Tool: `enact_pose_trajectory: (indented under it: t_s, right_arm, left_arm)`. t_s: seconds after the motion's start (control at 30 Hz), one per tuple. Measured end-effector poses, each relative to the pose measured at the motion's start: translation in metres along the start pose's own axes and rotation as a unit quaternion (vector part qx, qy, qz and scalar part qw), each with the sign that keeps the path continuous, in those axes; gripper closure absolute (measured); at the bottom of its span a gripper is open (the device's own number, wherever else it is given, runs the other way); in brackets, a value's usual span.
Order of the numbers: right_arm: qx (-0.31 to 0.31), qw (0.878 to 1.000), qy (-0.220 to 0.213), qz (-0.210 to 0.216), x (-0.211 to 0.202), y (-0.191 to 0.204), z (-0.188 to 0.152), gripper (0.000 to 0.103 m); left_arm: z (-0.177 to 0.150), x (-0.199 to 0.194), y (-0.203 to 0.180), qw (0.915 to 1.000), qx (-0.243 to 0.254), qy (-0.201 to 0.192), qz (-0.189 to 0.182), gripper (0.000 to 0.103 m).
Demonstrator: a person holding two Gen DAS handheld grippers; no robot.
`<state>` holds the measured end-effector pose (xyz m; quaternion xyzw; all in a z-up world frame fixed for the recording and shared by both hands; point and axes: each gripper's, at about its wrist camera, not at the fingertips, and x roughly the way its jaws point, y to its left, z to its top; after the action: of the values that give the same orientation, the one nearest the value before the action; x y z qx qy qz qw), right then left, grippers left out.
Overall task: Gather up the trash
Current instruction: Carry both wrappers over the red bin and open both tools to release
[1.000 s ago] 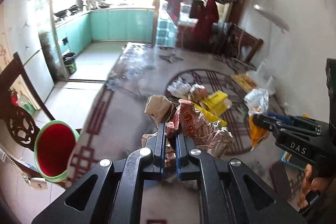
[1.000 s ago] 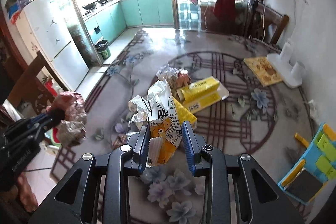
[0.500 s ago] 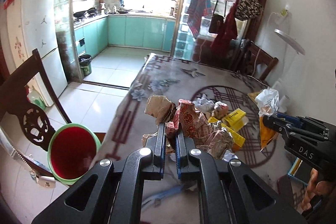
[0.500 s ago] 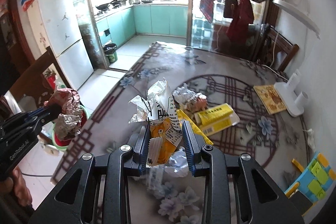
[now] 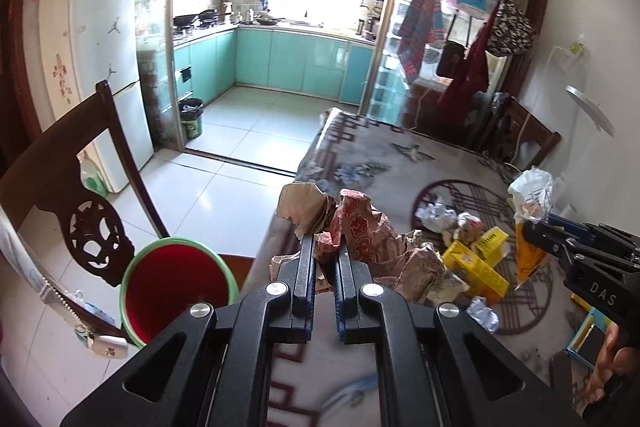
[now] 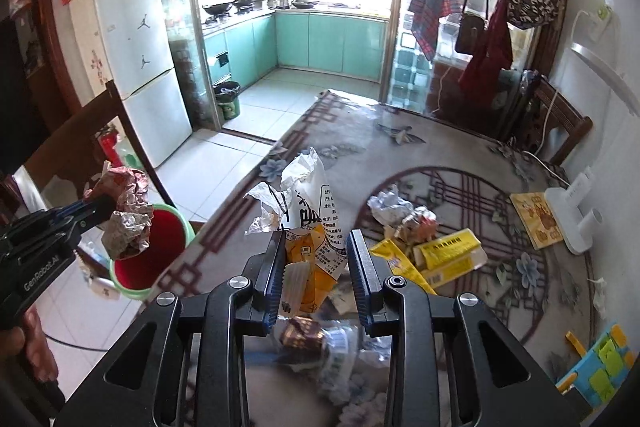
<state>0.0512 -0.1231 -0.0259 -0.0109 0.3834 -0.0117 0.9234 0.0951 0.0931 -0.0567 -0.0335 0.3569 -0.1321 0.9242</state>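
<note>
My left gripper is shut on a crumpled red-and-brown paper wrapper and holds it in the air above the table's left edge. It also shows in the right wrist view, above the bin. My right gripper is shut on an orange-and-white snack bag, also seen in the left wrist view. A green bin with a red inside stands on the floor left of the table. More trash lies on the table: yellow boxes and crumpled wrappers.
A dark wooden chair stands beside the bin. A white fridge and a small black bin are farther left. A white lamp base and a colourful toy sit at the table's right side.
Both grippers rose and pulled back from the table with their trash still held. The left gripper has moved left toward the bin.
</note>
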Motion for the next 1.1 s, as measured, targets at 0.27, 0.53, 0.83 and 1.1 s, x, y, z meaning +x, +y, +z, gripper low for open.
enact_pose_trajectory:
  t_s: [0.27, 0.53, 0.83, 1.1]
  right_arm:
    - [-0.007, 1.000, 0.005, 0.002, 0.016, 0.030, 0.013, 0.074]
    - [-0.011, 1.000, 0.023, 0.014, 0.039, 0.061, 0.021, 0.073]
    - [-0.027, 0.995, 0.067, 0.069, 0.083, 0.111, 0.028, 0.073]
    - [-0.058, 0.990, 0.092, 0.087, 0.110, 0.156, 0.033, 0.073]
  left_arm:
    - [0.011, 0.018, 0.048, 0.9998, -0.013, 0.007, 0.013, 0.097]
    - [0.014, 0.037, 0.105, 0.9982, -0.040, 0.021, 0.040, 0.097]
    - [0.001, 0.061, 0.179, 0.9916, -0.075, 0.049, 0.094, 0.097]
    - [-0.010, 0.085, 0.228, 0.9853, -0.097, 0.071, 0.121, 0.097]
